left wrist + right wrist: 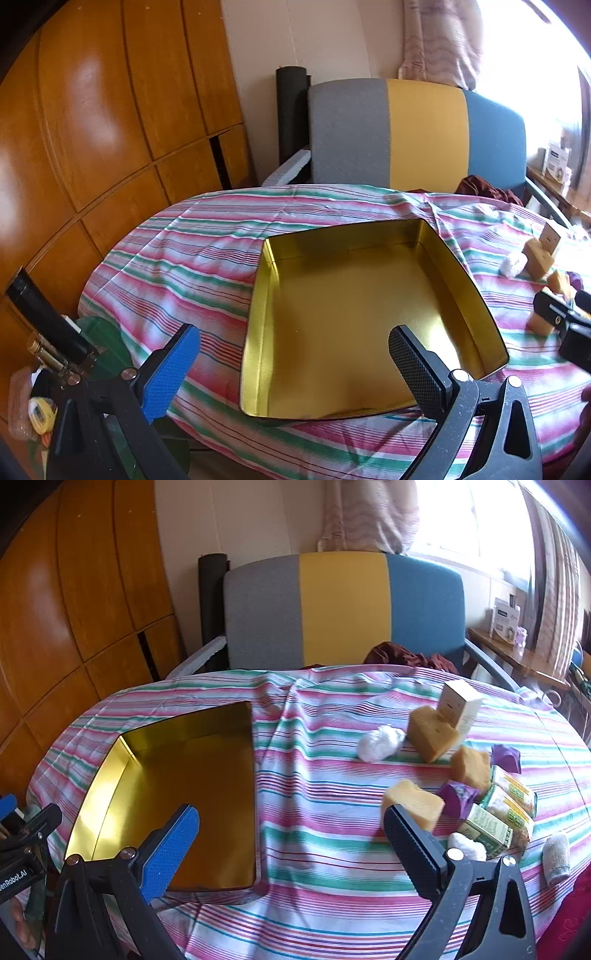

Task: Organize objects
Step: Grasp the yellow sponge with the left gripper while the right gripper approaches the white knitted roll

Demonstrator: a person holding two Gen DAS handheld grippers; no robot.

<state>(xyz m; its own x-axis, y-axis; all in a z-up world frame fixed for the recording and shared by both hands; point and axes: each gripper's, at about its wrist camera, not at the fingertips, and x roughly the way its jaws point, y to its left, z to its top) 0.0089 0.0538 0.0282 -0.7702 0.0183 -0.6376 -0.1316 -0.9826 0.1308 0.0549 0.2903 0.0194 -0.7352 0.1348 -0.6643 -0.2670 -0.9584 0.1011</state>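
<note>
An empty gold tin box (351, 314) lies open on the striped tablecloth; it also shows at the left of the right wrist view (177, 786). My left gripper (291, 354) is open and empty over the box's near edge. My right gripper (291, 834) is open and empty above the cloth, between the box and a cluster of objects. The cluster holds yellow sponge blocks (430, 733), a white plastic wad (380, 742), a cream carton (460, 703), purple wrapped pieces (458, 797), green-labelled packets (491, 827) and a small grey roll (556, 856).
A chair (343, 605) with grey, yellow and blue back stands behind the table, dark red cloth (406, 655) on its seat. Wooden cabinets (92, 129) fill the left. A side surface (48, 369) with a black tube and small items lies left of the table. A shelf (513, 650) sits at right.
</note>
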